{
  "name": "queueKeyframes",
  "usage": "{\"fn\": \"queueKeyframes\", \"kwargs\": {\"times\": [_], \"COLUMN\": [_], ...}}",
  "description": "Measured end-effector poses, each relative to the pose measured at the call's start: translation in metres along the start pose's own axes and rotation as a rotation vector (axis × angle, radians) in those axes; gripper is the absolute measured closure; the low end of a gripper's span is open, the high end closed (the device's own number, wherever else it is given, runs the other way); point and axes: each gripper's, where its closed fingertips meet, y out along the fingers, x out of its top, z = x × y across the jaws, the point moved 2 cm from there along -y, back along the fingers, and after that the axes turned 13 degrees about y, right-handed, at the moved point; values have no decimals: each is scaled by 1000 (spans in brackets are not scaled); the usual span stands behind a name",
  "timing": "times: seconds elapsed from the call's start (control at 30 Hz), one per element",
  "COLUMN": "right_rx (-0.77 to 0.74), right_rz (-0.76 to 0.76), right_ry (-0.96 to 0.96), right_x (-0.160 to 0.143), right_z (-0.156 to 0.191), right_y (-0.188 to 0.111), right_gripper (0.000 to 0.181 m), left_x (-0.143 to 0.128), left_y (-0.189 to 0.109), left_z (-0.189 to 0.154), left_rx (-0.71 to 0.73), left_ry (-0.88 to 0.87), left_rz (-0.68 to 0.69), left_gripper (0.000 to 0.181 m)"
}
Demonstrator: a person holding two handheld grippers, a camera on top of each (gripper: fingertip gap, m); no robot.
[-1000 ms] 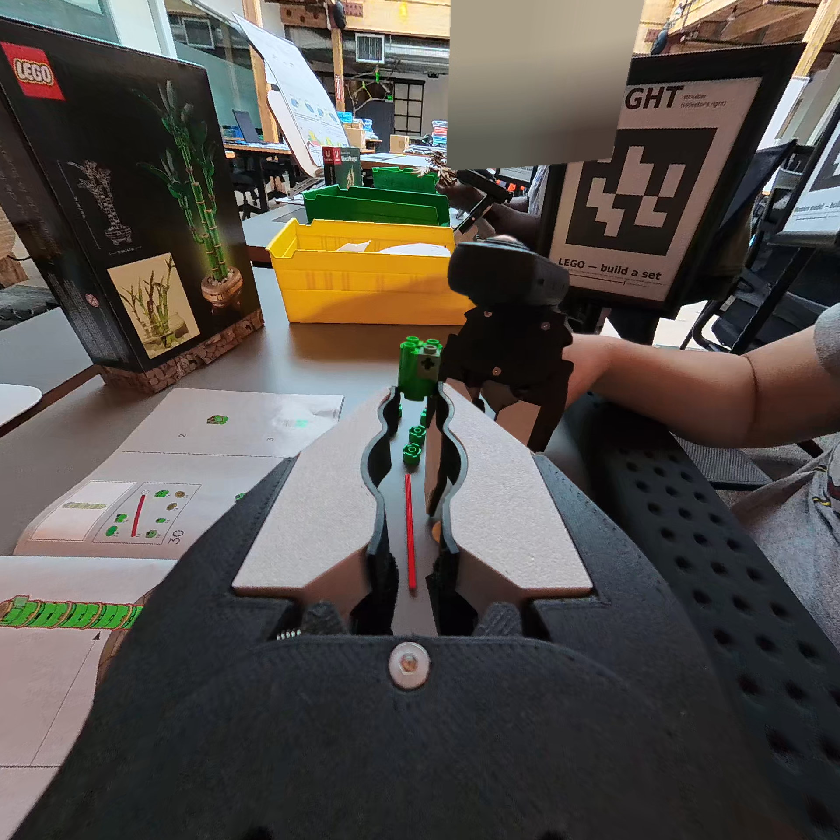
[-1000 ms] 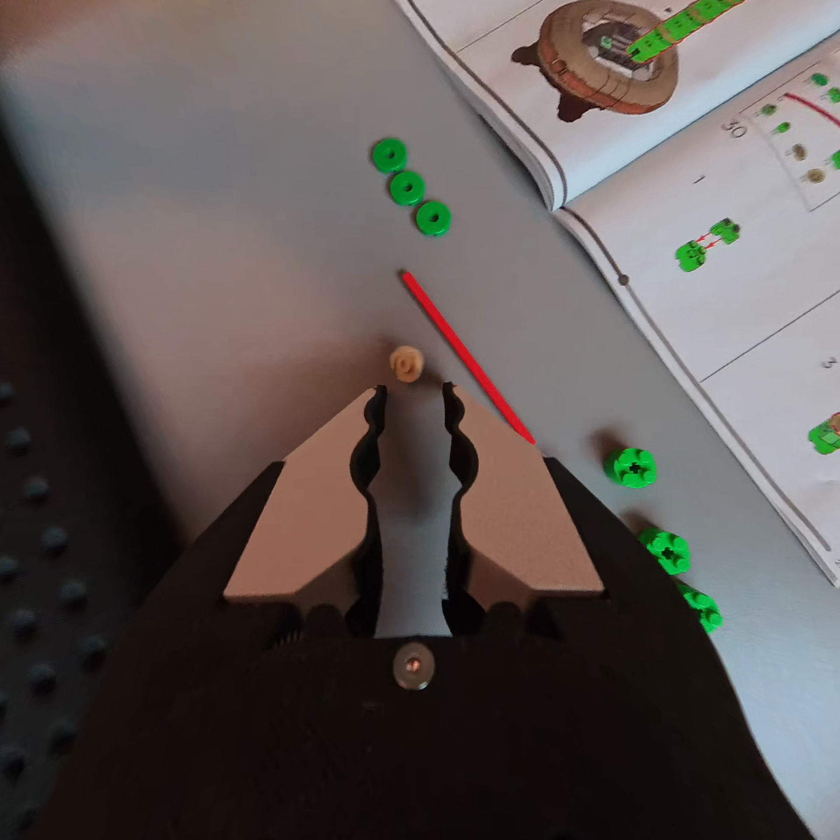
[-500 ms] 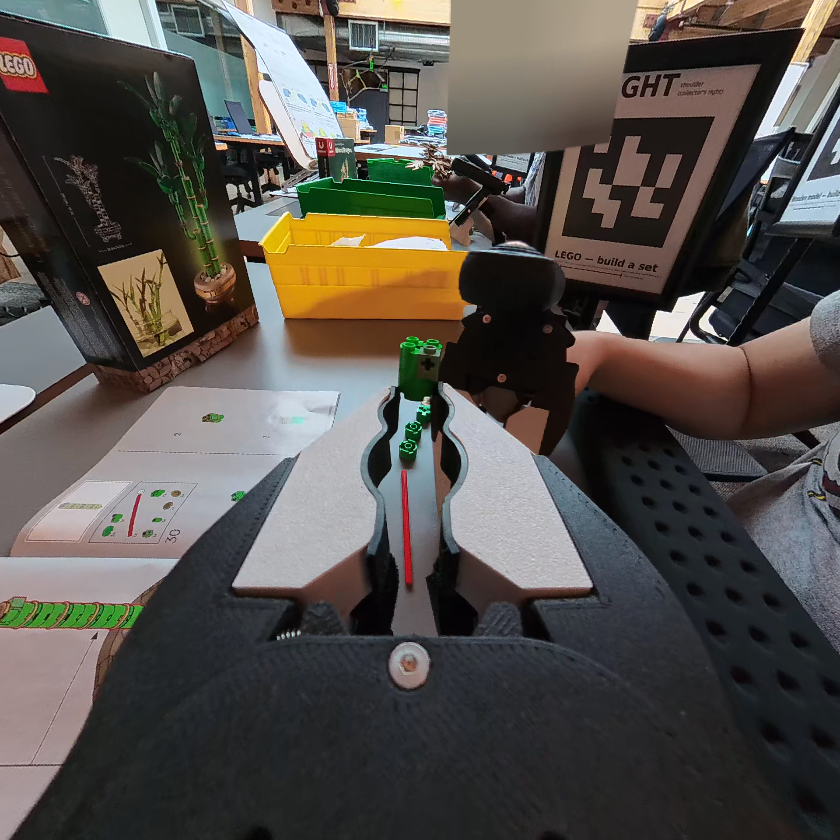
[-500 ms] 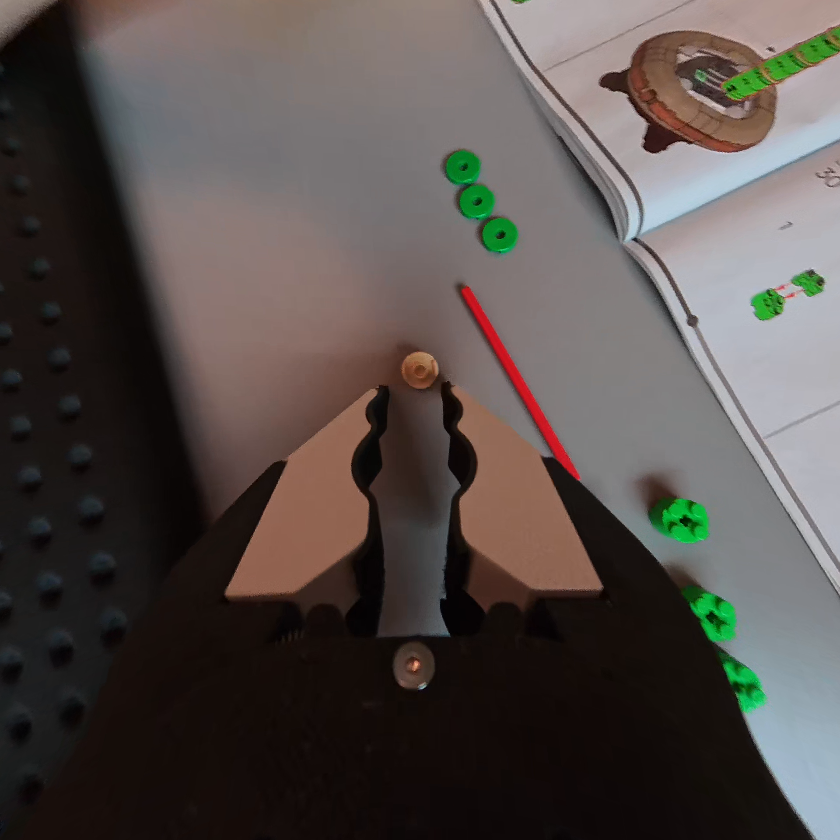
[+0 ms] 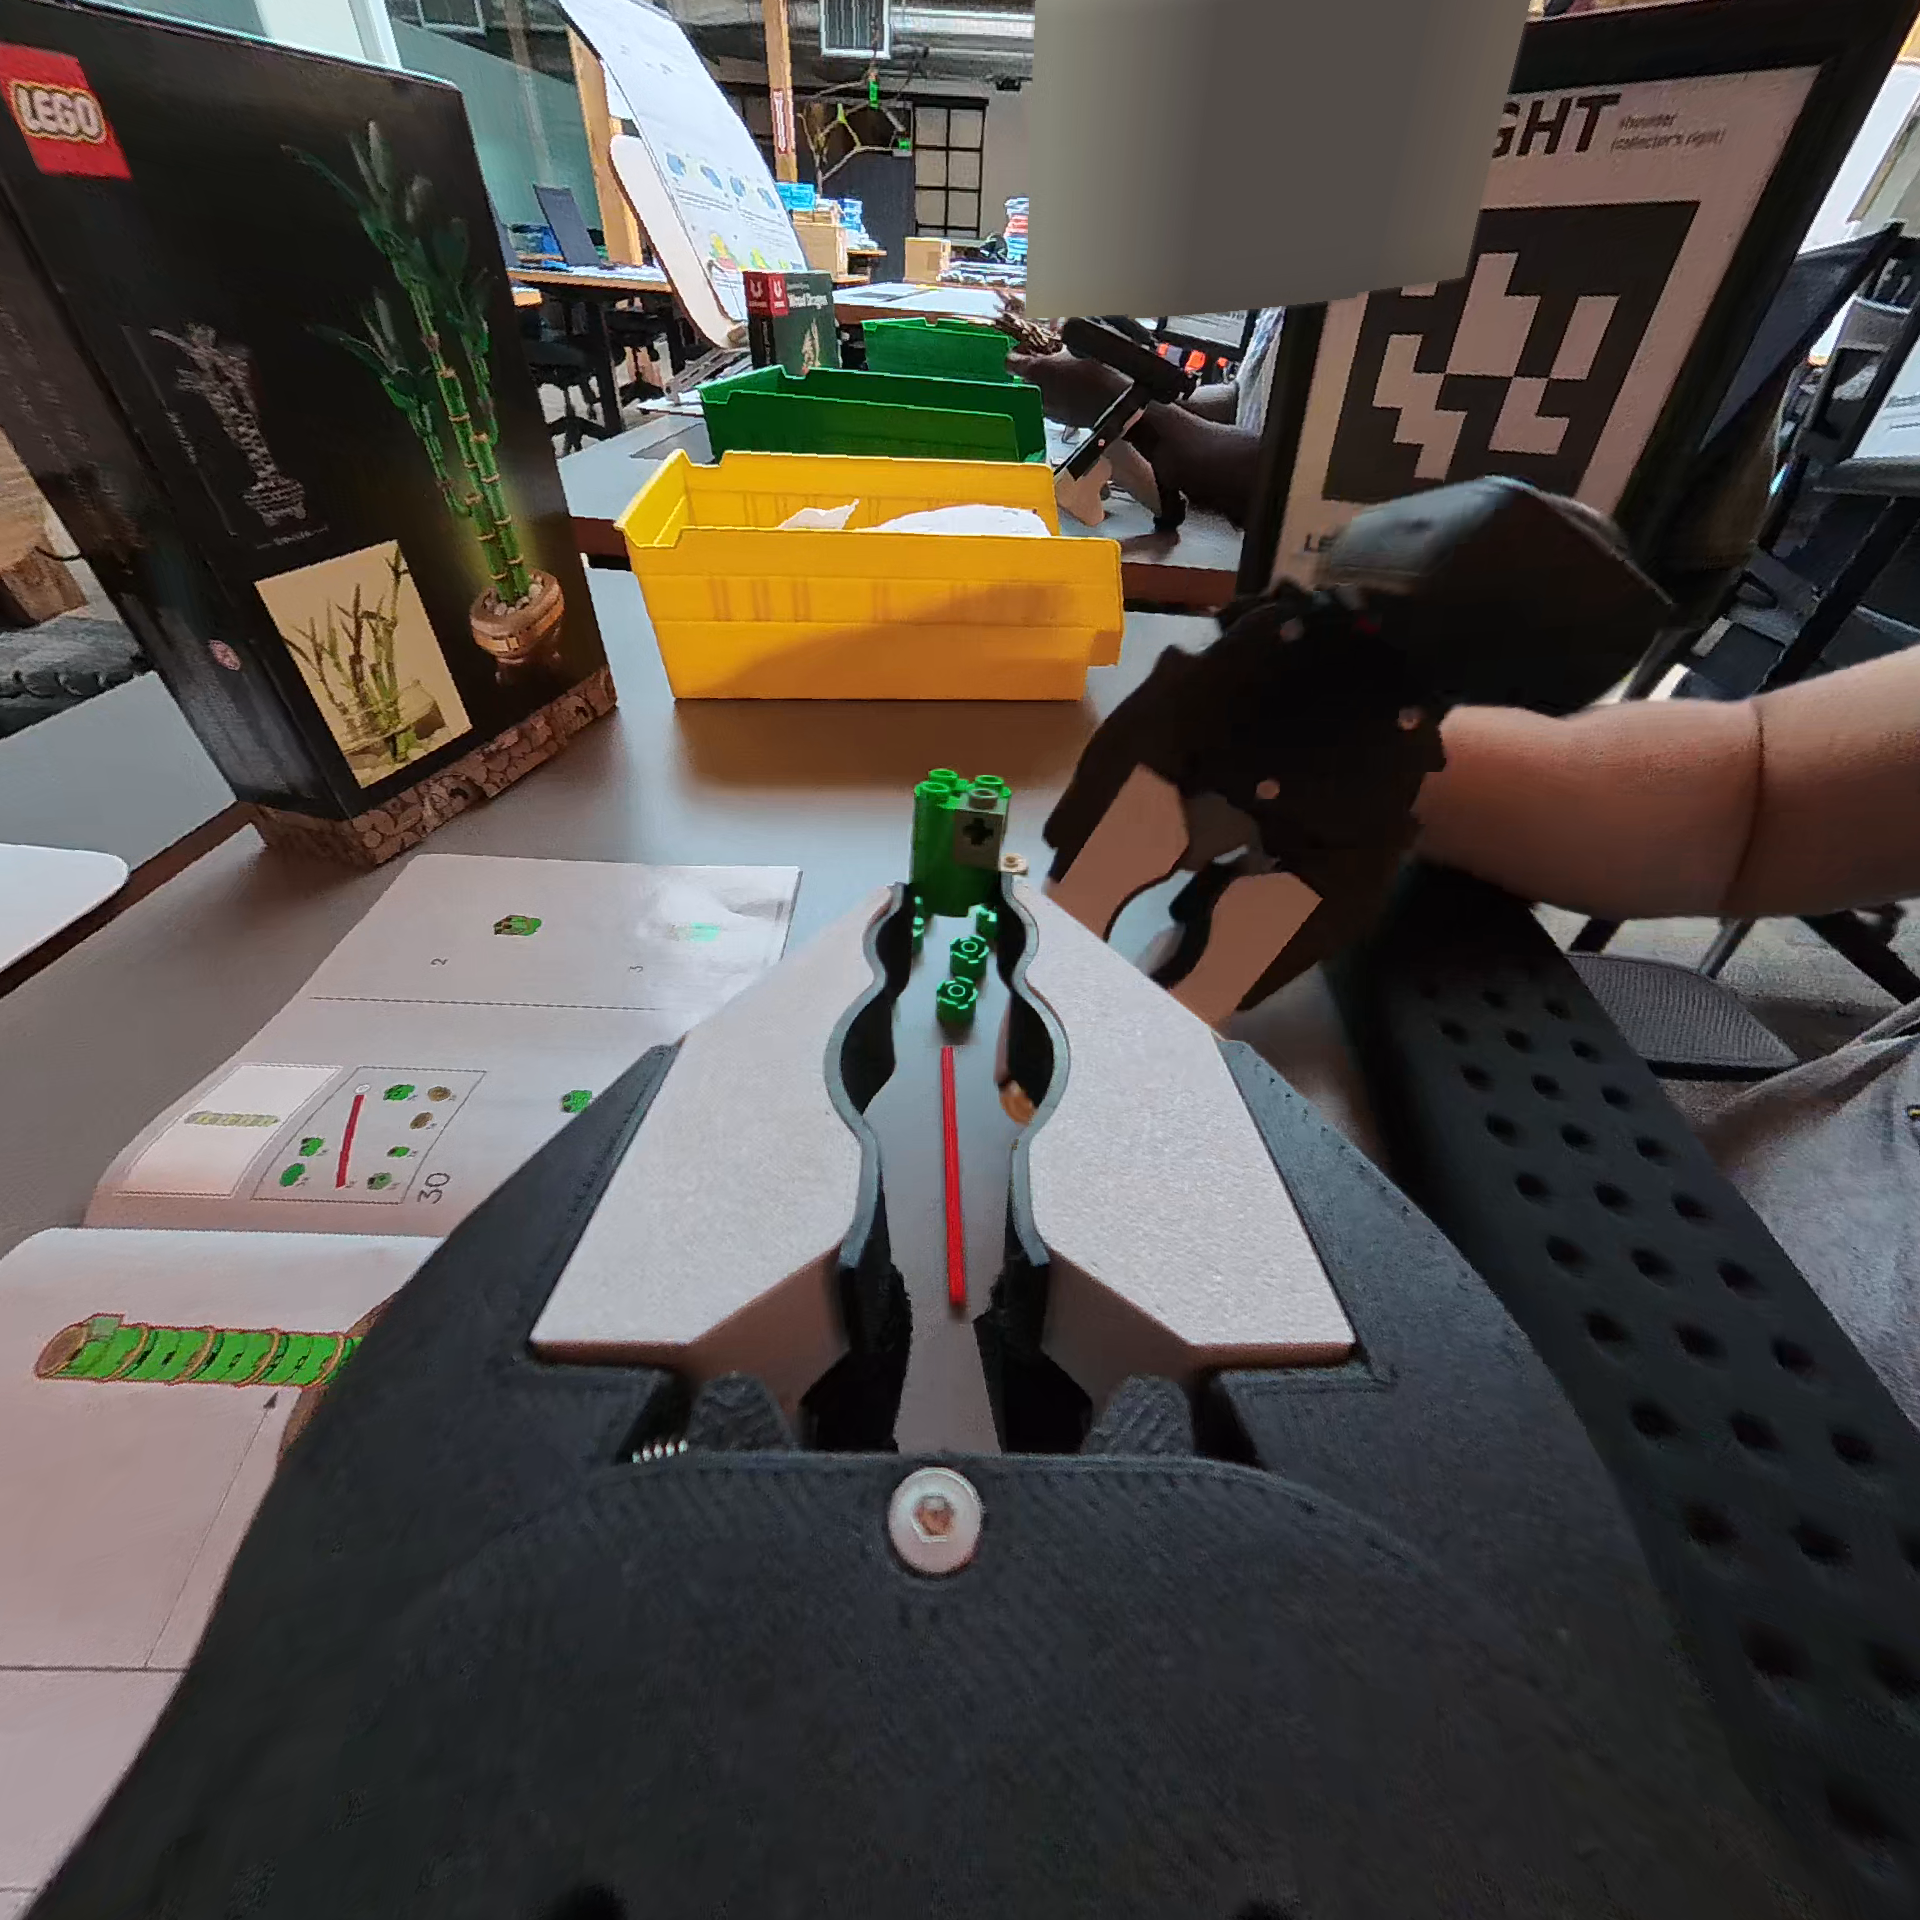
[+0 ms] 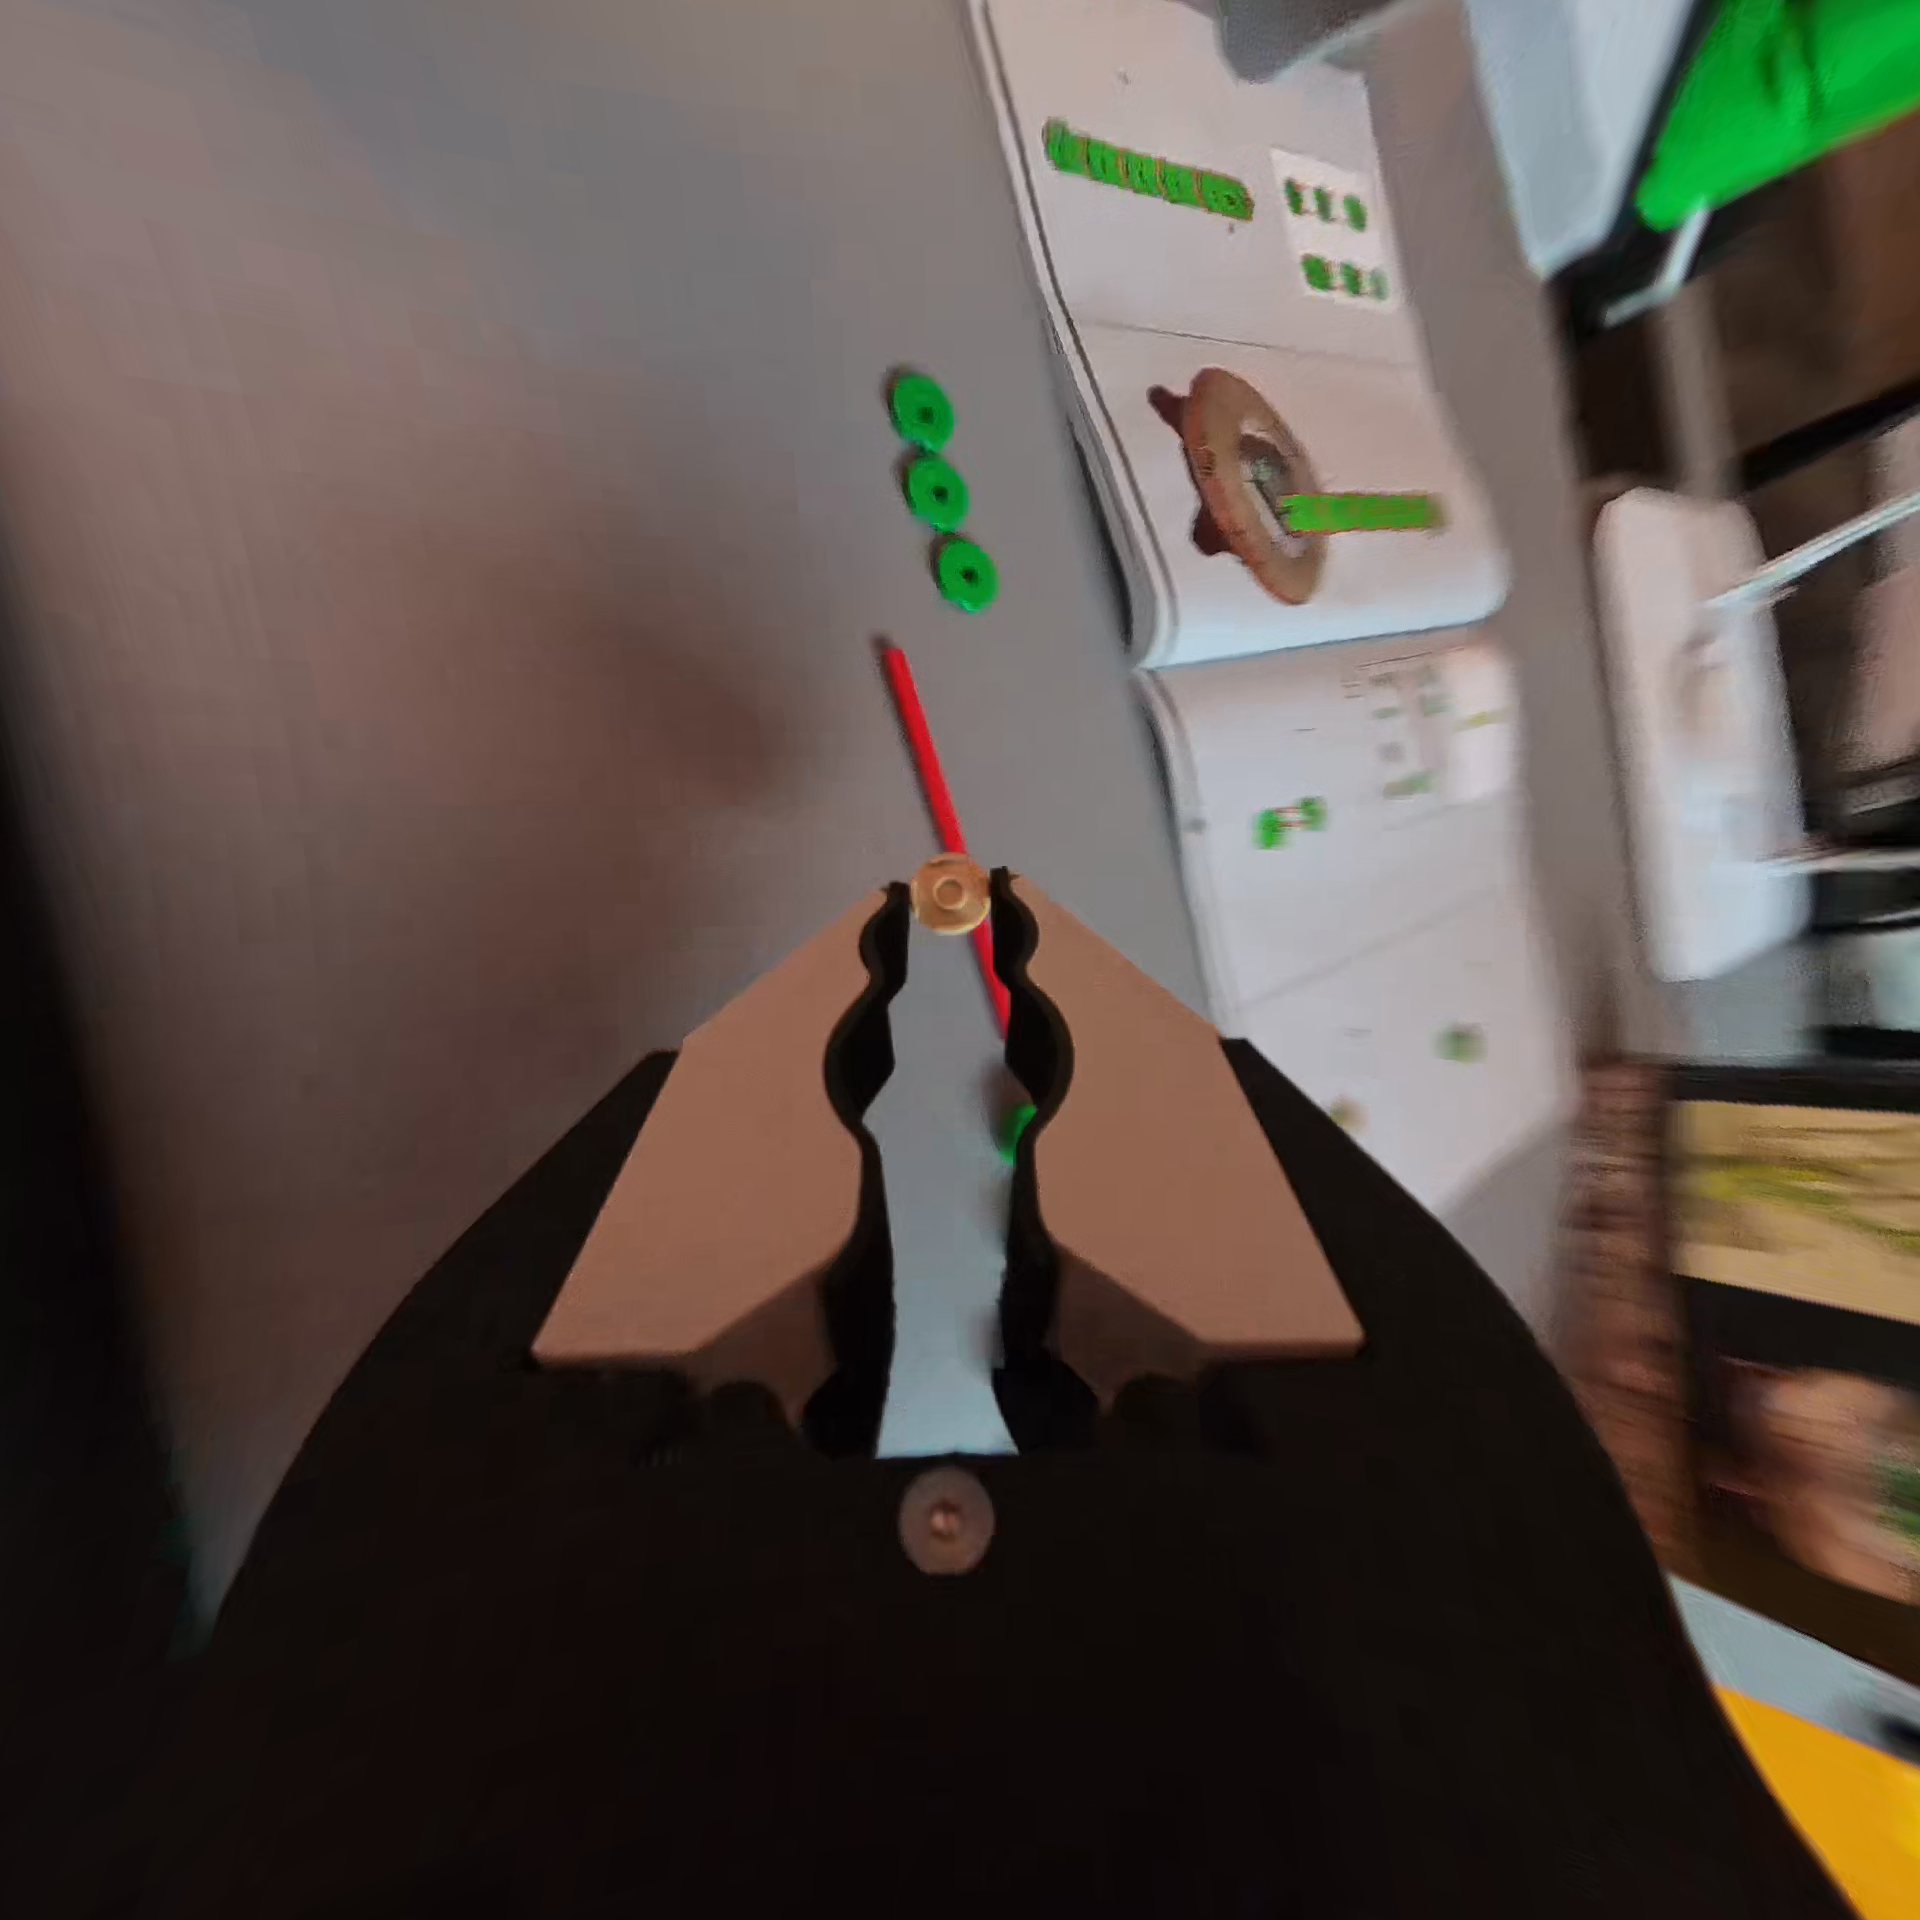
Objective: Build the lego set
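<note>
Grey tabletop, left wrist view: left gripper narrowly parted, empty, over red rod and round green bricks; green stacked assembly upright beyond, instruction booklet leftward. Right wrist view, blurred: right gripper pinching tan round plate at its tips above the rod, three green round plates farther off.
</note>
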Motion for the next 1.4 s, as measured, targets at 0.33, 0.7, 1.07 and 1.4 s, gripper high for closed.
{"fn": "queueKeyframes", "kwargs": {"times": [0.33, 0.7, 1.07, 1.4], "right_rx": [-197, 28, 76, 137], "right_rz": [375, 543, 892, 1143], "right_ry": [-1163, -1178, -1054, -897], "right_x": [-40, -53, -63, -64], "right_z": [-8, -14, -21, -15], "right_y": [-16, -20, -24, -25], "right_gripper": [166, 166, 166, 165], "left_x": [-5, -4, 1, 1], "left_y": [-4, -4, -7, -10], "left_z": [8, 7, 8, 10], "left_rx": [24, 10, 13, 9], "left_ry": [-26, -46, -47, -72], "left_rz": [8, 3, -15, -28], "left_gripper": [167, 168, 167, 168]}}
